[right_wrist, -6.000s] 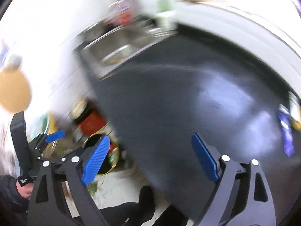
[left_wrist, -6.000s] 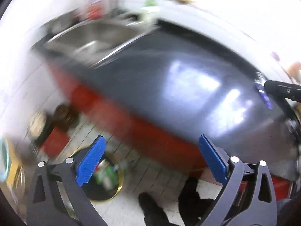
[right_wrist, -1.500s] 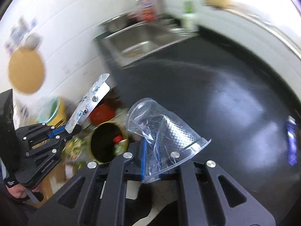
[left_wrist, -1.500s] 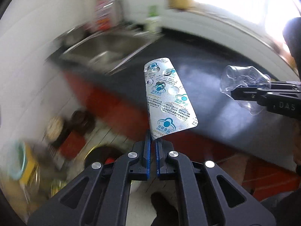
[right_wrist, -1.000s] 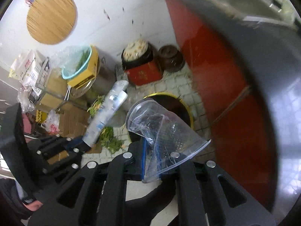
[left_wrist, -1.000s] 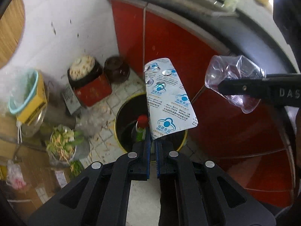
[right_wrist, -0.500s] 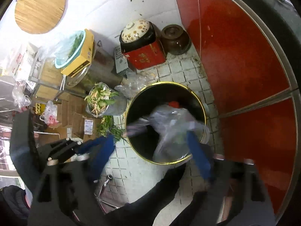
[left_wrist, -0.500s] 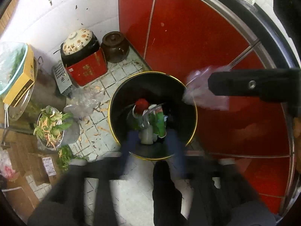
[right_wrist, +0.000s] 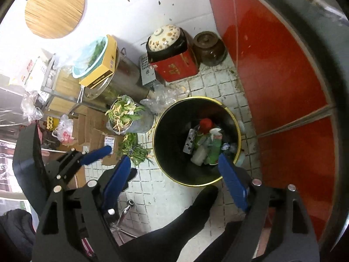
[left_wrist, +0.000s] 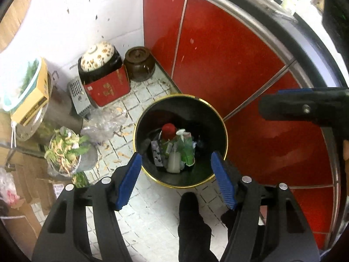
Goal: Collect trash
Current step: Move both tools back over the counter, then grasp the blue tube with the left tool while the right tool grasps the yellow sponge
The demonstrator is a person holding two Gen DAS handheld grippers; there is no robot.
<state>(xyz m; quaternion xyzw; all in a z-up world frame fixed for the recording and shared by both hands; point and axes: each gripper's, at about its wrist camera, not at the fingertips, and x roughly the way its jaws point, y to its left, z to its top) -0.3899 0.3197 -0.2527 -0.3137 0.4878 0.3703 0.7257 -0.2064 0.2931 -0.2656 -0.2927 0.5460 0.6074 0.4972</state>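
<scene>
A round black trash bin with a gold rim (left_wrist: 139, 118) (right_wrist: 236, 120) stands on the tiled floor beside the red cabinet. Inside lie the silver blister pack (left_wrist: 157, 152) (right_wrist: 189, 142), a red-capped bottle (left_wrist: 169, 130) (right_wrist: 206, 124), green packaging and clear plastic. My left gripper (left_wrist: 175, 170) hangs open and empty above the bin. My right gripper (right_wrist: 174, 170) is also open and empty above it; it shows at the right of the left wrist view (left_wrist: 303, 108). The left gripper shows at the lower left of the right wrist view (right_wrist: 91, 156).
Red cabinet doors (left_wrist: 218, 50) run under the dark counter edge. By the wall stand a brown jar (left_wrist: 139, 66), a red box with a lidded pot (left_wrist: 102, 83), a bowl of vegetable scraps (left_wrist: 65, 150) and cardboard boxes. The person's dark shoe (left_wrist: 189, 209) is near the bin.
Both grippers swung from the counter down over the bin and opened. The blister pack and the clear plastic cup dropped into the bin.
</scene>
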